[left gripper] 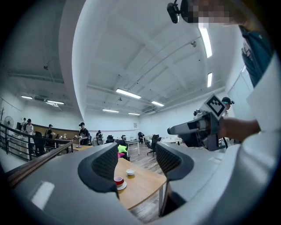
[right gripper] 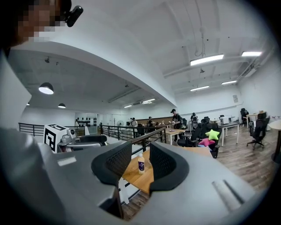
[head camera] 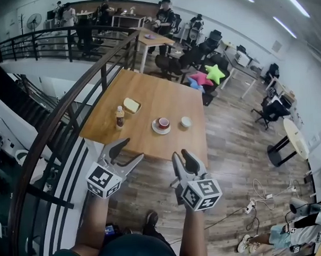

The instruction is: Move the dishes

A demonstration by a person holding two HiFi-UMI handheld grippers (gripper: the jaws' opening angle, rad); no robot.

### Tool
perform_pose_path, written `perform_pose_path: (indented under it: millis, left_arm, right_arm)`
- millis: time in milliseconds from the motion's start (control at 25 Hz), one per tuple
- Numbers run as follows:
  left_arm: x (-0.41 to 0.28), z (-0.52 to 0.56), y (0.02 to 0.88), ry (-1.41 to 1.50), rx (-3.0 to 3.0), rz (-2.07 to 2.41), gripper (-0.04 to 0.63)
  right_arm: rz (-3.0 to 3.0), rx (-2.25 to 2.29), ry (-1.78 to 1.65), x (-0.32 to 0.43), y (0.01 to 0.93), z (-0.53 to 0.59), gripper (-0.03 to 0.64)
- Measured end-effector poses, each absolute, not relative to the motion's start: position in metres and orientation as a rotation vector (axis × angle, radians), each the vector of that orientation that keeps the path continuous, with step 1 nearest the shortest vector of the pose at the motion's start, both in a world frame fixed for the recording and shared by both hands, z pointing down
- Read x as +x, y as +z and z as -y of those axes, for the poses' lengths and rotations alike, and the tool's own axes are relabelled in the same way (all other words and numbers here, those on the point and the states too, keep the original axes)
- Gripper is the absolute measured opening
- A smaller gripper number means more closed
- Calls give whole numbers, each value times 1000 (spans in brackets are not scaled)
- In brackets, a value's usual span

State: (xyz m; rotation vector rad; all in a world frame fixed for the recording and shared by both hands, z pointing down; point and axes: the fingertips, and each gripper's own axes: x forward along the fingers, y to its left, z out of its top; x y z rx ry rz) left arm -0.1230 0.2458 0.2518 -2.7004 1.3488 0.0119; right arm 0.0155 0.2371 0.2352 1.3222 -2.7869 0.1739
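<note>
1. Claws first: left claw [head camera: 130, 150] and right claw [head camera: 181, 155] both slightly parted, empty, short of the tabletop's [head camera: 159, 101] near edge.
2. Cup and saucer [head camera: 161, 125] and bowl [head camera: 186, 121] sit mid-tabletop; I judge nothing's moved yet.

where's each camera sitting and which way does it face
Head view: on the person's head, looking down at the wooden table; forearms, left tongs, right tongs show.
Left gripper view: on the left tongs, facing between parted jaws at the red cup; right tongs at right.
Right gripper view: on the right tongs, facing the bottle; left tongs at left.
Head and left gripper views share the red cup.
</note>
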Motion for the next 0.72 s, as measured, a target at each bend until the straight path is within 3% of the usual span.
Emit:
perform_pose_path:
  millis: [720]
  left_arm:
    - [-98,-157,268,-40,-2652,-1491,258]
  right_arm:
    - [2835,1227,247,52,251,-125,110]
